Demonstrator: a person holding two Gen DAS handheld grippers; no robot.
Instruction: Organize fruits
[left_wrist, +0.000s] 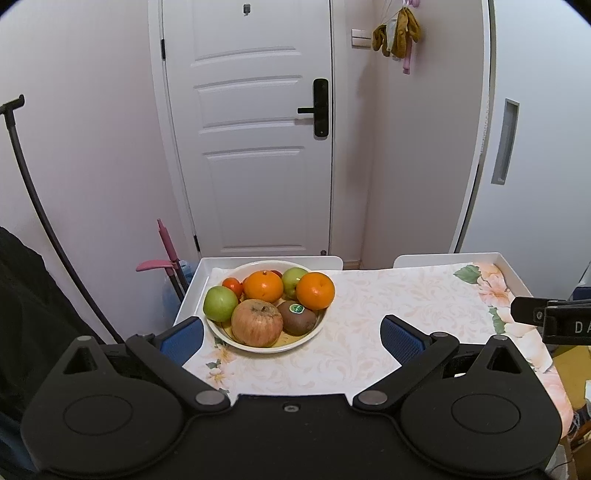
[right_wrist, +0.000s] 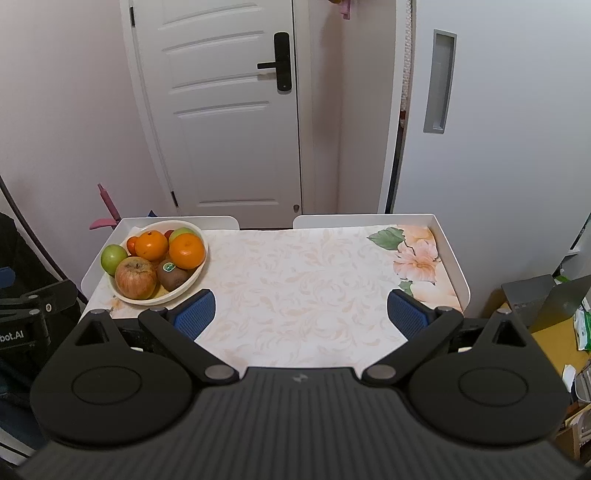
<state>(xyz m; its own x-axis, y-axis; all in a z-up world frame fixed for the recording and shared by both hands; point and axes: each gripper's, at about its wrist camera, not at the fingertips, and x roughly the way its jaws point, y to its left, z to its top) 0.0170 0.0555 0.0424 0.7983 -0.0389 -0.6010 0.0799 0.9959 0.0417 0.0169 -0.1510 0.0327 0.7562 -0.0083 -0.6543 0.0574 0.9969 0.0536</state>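
Cream bowl (left_wrist: 236, 341) on table's left; holds oranges (left_wrist: 263, 286), green apples (left_wrist: 220, 303), red apple (left_wrist: 257, 322), kiwi (left_wrist: 297, 317).

A white panelled door (left_wrist: 255, 140) with a black electronic lock (left_wrist: 320, 108) stands shut between pale pinkish walls (left_wrist: 85, 147). To its right, a white cabinet (right_wrist: 498, 122) carries a recessed grey handle (right_wrist: 439, 81). Cloths (left_wrist: 397, 33) hang high on the wall beside a light switch (left_wrist: 360, 38). In front, a white table (right_wrist: 452, 258) wears a floral cloth (right_wrist: 306, 280); a pink mop (left_wrist: 166, 254) leans in the corner.
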